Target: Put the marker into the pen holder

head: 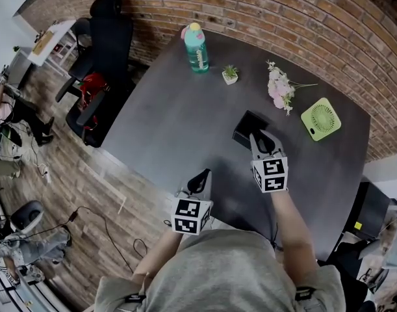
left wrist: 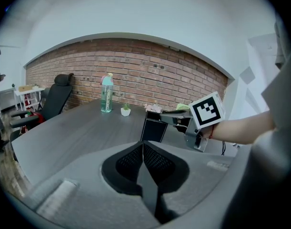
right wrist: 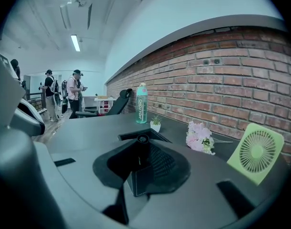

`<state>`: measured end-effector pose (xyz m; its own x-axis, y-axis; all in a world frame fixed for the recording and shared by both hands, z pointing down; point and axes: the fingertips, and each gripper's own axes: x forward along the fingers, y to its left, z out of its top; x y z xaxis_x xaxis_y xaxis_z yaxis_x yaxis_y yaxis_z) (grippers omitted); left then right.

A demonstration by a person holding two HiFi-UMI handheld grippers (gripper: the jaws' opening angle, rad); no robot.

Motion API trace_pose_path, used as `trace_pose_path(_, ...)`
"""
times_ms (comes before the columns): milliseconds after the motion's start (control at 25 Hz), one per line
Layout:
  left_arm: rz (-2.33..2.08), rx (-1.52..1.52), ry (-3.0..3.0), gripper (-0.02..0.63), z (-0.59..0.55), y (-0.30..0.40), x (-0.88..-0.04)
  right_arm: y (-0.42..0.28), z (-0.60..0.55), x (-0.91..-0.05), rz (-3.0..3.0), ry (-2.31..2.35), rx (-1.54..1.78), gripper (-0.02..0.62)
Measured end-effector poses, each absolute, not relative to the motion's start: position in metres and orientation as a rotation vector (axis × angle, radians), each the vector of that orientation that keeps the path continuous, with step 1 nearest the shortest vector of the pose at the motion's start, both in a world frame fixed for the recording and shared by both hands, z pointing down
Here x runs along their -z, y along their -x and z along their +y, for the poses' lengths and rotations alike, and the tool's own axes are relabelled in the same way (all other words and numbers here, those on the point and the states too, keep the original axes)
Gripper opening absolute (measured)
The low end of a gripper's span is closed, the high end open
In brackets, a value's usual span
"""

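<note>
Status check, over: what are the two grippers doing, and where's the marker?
Right gripper shut on marker, tip at the holder. Left gripper shut, empty. Marker not yet in. Nothing in the way.

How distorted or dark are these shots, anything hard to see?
Left gripper view: heavy fisheye, brick wall bows into an arch, corners black. Right gripper view: ceiling light blown out, black marker lost against dark surroundings. Head view: evenly lit.

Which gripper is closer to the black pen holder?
The right. The right gripper is right at the pen holder, its jaws holding the marker by the opening. The left gripper, jaws shut, is back near the table's front edge.
</note>
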<state>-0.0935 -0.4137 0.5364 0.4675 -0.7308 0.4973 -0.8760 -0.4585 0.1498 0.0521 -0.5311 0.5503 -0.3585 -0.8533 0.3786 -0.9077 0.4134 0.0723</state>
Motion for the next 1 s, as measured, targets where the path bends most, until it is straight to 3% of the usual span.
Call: trace_pose_path(1000, -1.373, -0.516, -2.338, 0.017, -0.372, 0.092, -0.53, -0.057, -0.518, -0.553, -2.322, -1.495, -0.257, 0.074)
